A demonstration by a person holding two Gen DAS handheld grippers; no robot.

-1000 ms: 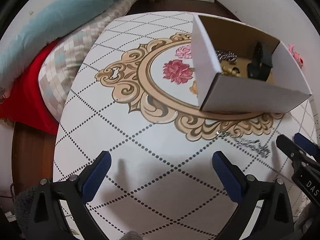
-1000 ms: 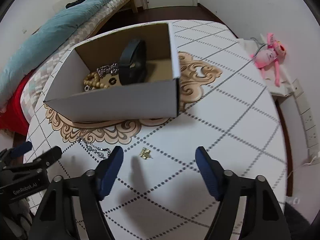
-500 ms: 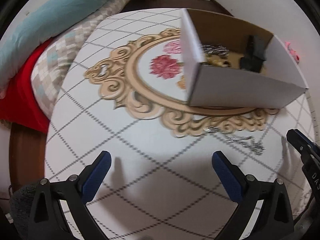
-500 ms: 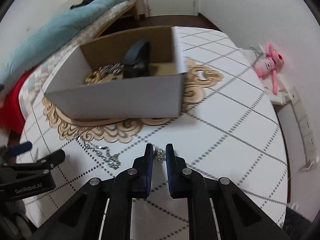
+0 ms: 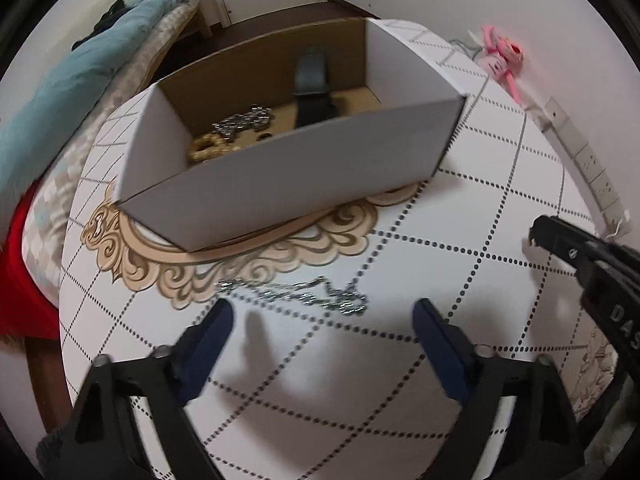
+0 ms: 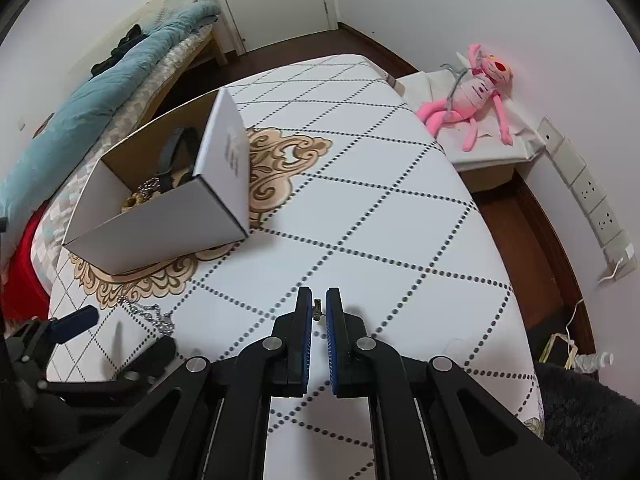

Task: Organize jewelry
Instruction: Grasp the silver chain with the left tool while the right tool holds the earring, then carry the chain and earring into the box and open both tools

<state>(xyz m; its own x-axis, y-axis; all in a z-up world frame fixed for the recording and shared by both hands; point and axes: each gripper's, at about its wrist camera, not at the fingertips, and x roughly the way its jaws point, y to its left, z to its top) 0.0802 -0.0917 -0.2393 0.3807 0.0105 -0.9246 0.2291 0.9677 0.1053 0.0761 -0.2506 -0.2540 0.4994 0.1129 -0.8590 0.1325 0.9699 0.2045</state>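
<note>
- The small gold earring [image 6: 317, 309] is pinched between the right gripper [image 6: 319, 304] tips, lifted above the table [image 6: 380, 208]; it looks upright, though too small to tell.
- Such a light pinch could let it slip out on the way to the box [image 6: 160, 224].
- The silver chain [image 5: 296, 294] lies along the table, left to right, just ahead of the left gripper [image 5: 322, 316], whose jaws are spread wide and empty.

Both the left gripper [image 5: 322, 322] and right gripper [image 6: 319, 314] have black frames, blue pads, silver screws
</note>
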